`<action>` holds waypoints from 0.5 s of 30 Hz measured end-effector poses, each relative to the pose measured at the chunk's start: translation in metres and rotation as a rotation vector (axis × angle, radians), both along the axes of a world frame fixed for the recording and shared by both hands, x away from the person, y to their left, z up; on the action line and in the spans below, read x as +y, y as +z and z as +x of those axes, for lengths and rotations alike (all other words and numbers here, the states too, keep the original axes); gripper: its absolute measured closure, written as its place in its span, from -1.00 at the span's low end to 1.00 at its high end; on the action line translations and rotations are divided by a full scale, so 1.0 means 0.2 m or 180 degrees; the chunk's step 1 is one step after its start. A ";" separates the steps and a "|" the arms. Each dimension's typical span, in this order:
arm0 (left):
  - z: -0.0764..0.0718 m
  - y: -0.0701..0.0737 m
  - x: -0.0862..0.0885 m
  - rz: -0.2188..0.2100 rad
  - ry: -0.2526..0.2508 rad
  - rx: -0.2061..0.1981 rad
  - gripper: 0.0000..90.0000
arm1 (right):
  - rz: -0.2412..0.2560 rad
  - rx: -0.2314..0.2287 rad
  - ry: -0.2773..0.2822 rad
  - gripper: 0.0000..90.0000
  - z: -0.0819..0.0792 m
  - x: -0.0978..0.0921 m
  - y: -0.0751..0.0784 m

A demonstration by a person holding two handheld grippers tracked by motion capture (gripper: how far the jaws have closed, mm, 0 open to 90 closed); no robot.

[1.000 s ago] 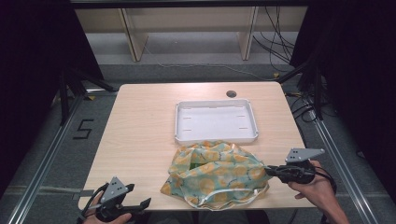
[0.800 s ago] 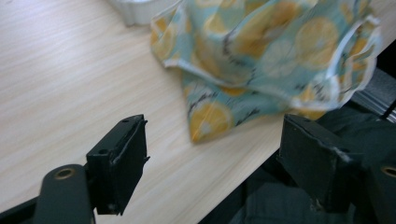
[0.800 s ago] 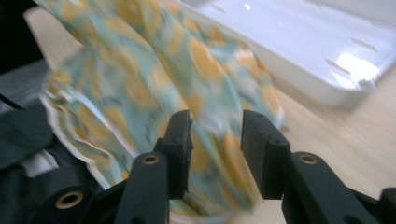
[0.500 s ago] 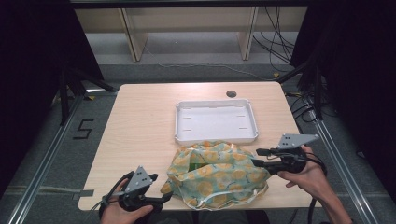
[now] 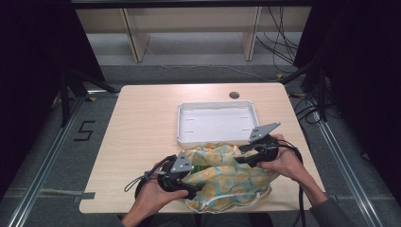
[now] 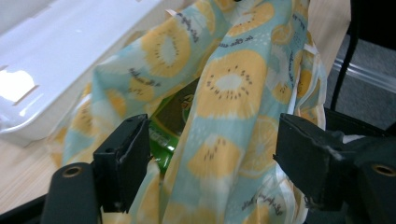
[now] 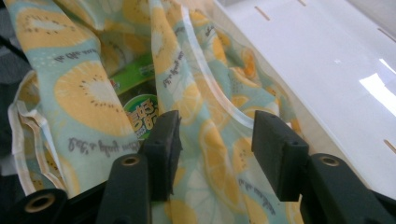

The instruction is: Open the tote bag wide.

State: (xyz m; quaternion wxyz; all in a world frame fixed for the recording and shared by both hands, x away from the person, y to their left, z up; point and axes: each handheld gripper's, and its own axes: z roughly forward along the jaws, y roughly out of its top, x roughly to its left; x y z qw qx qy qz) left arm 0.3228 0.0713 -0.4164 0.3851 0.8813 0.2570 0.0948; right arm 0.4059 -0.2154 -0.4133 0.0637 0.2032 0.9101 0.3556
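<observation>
Bag (image 5: 227,177): soft, light, slumps; grab rim folds. Left gripper (image 6: 210,163) and right gripper (image 7: 215,149) both open, straddling cloth, unclamped.

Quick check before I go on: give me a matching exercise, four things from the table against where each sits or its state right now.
Things:
1. tray
2. bag
3. green packet
4. left gripper

Places or states:
A. inside the bag, seen through its opening
B. crumpled on the near edge of the table, just in front of the tray
C. open, fingers on either side of a fold of the bag
D. white and empty, past the bag

Pairs: 1-D, 2-B, 3-A, 4-C
</observation>
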 end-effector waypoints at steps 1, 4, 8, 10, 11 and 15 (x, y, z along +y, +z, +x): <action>0.01 0.00 -0.02 0.0008 -0.0019 -0.0001 -0.39 | -0.0036 0.0008 -0.0030 0.24 0.00 0.02 -0.01; 0.05 -0.01 -0.07 0.0152 -0.0123 0.0011 -0.24 | -0.0139 0.0039 0.0053 0.40 0.01 0.06 -0.02; 0.07 -0.05 -0.11 0.0251 -0.0289 -0.0014 0.33 | -0.0359 0.0033 0.0302 0.81 0.04 0.10 -0.04; 0.05 -0.06 -0.11 0.0328 -0.0401 -0.0050 0.65 | -0.0429 0.0043 0.0274 0.98 0.05 0.11 -0.04; 0.03 -0.06 -0.12 0.0324 -0.0416 -0.0083 0.74 | -0.0443 0.0035 0.0286 1.00 0.06 0.11 -0.05; -0.06 -0.06 -0.10 0.0403 -0.0626 -0.0110 0.94 | -0.0451 -0.0027 0.0056 1.00 0.09 0.08 -0.04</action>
